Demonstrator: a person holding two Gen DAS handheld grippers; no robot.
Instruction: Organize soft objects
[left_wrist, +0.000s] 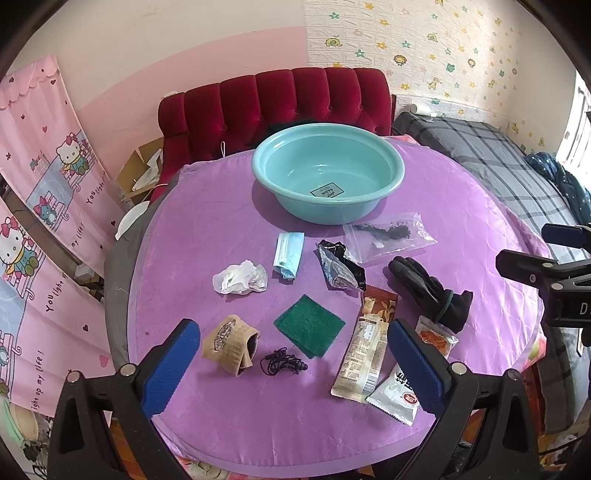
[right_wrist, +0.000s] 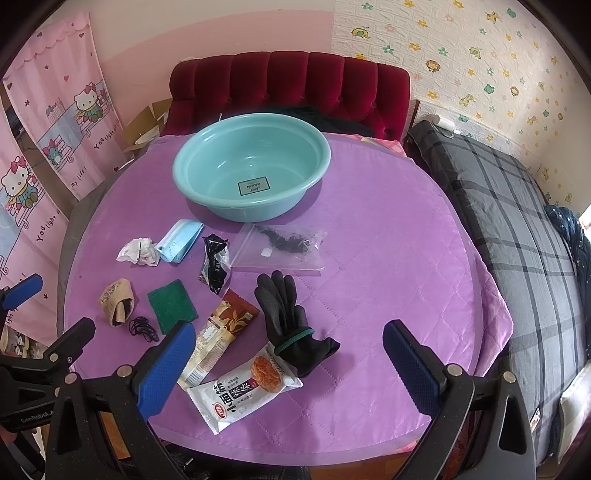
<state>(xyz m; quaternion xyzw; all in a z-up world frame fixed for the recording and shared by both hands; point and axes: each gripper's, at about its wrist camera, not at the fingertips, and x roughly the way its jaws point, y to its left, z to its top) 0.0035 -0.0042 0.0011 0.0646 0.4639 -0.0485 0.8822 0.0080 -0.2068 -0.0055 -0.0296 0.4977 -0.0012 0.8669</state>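
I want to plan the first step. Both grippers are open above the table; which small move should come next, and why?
Probably lower the right gripper onto the black gloves. They lie nearest between its open fingers, they are soft, and the teal basin has nothing in it yet.

Pink wall (left_wrist: 147, 55), red tufted sofa (left_wrist: 280, 99), plaid bed (right_wrist: 517, 221), cartoon curtain (left_wrist: 48, 155)

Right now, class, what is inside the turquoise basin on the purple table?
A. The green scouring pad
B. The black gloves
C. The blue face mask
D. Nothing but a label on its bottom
D: the basin holds only its printed label, while the gloves, face mask and scouring pad all lie on the table in front of it.
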